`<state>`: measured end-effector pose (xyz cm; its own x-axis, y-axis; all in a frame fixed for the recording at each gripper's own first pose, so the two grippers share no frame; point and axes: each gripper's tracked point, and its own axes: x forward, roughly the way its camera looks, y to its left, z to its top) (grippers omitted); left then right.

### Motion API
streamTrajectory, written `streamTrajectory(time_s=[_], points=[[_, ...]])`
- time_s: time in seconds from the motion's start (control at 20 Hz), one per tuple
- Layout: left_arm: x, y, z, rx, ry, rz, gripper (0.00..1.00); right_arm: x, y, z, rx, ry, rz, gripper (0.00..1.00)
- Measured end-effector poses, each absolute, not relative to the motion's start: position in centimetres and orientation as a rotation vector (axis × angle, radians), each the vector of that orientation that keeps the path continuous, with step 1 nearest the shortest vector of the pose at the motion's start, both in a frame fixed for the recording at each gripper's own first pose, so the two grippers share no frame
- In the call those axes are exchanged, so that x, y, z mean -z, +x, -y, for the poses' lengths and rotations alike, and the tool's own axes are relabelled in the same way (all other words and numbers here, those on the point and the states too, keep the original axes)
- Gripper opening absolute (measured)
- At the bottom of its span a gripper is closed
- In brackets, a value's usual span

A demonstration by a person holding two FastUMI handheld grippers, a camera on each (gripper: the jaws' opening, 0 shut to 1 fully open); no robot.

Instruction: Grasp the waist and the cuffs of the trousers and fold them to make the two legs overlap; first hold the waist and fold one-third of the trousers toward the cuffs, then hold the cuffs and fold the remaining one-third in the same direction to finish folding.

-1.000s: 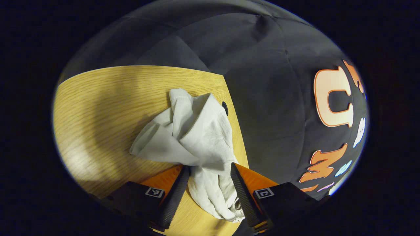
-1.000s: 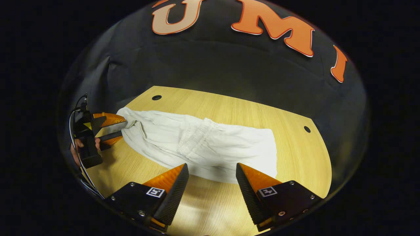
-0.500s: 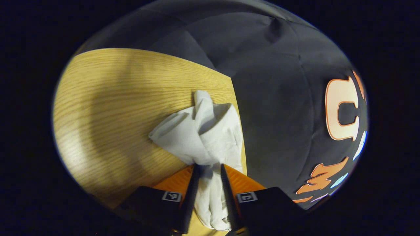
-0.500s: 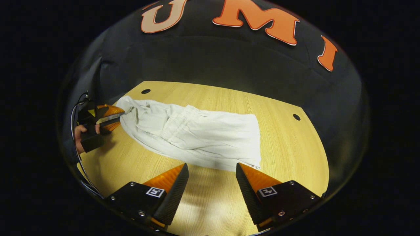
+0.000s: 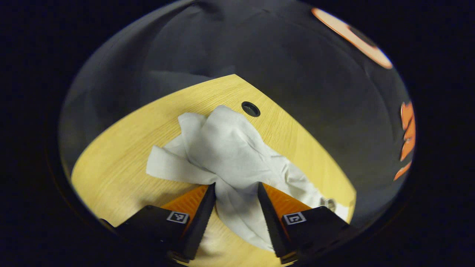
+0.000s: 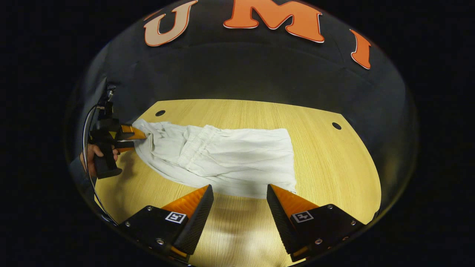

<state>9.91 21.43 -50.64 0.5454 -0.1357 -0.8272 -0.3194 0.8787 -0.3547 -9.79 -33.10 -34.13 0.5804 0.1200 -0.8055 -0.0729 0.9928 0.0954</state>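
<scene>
Left gripper view: trousers [image 5: 226,148] bunched, cuffs indistinct.

This is a recording booth set up for demonstrations, not a lived-in room. A black cloth wall [image 6: 259,70] hangs in creased folds just behind a light wooden table [image 6: 334,167] and wraps round its far side and both ends. The table has round cable holes [image 6: 336,126] near its far corners, like an office desk. Beyond the right tongs [image 6: 240,193], a hand [image 6: 92,152] grips a cabled handheld tool at the table's left end.
</scene>
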Motion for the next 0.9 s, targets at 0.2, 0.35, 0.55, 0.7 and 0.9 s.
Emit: streamTrajectory(time_s=[0.2,0.35,0.55,0.7,0.9], points=[[51.3,10.1,-22.2,-0.158,-0.413,-0.973,0.38,34.6,-9.9,35.0,-0.08,0.057,-0.95,0.88],[50.7,9.7,-22.2,-0.13,-0.497,-0.963,0.13,35.0,-9.8,35.9,-0.063,0.072,-0.949,0.88],[47.8,10.7,-22.5,-0.073,-0.557,-0.88,0.07,34.7,-9.9,37.1,-0.052,0.077,-0.942,0.88],[43.9,11.6,-22.4,-0.031,-0.551,-0.798,0.05,34.6,-9.4,37.8,-0.063,0.095,-0.924,0.88],[38.8,11.6,-20.9,0.017,-0.599,-0.706,0.04,34.1,-9.0,38.8,-0.088,0.104,-0.911,0.88]])
